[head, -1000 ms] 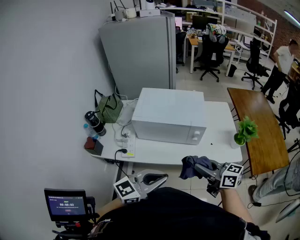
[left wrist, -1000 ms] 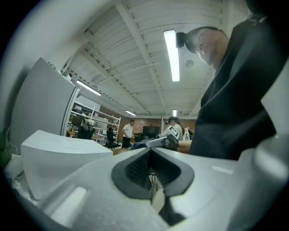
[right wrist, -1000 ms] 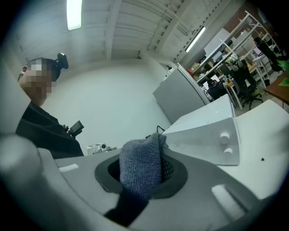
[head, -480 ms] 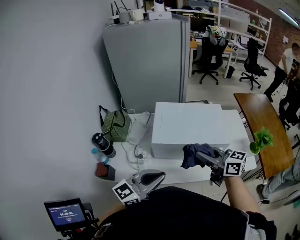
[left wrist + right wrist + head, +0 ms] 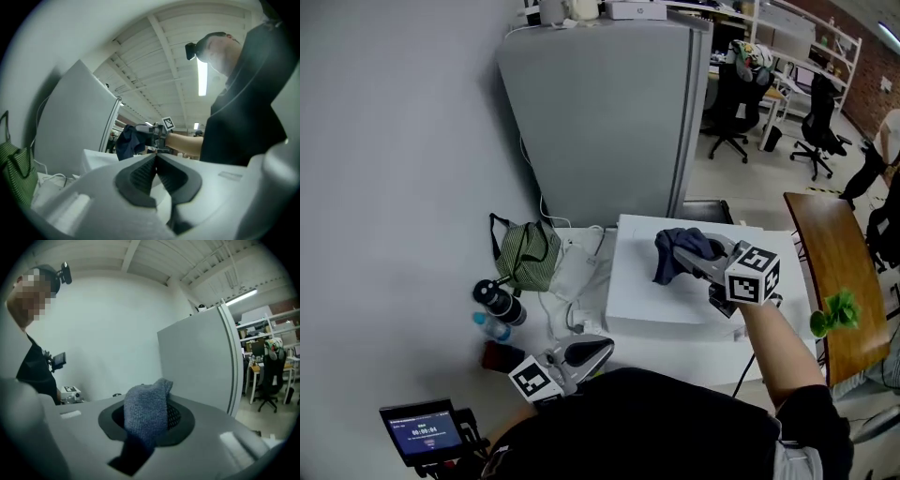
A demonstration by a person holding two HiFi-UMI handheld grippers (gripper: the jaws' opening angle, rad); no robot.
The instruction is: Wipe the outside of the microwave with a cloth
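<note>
So the cloth (image 5: 668, 262) is being pinched by the right gripper (image 5: 684, 247) over the microwave (image 5: 647, 302), left gripper (image 5: 596, 350) being held closed in front

The cloth (image 5: 145, 418) is a coarse grey-blue knit, nubbly and matt. The microwave (image 5: 649, 292) has a smooth white casing with a dull sheen. The right claw (image 5: 689, 255) looks like smooth matt grey plastic, with dark meshed pads (image 5: 180, 420). The fridge (image 5: 600, 122) is satin grey; the side table (image 5: 821, 246) is glossy brown wood.
</note>
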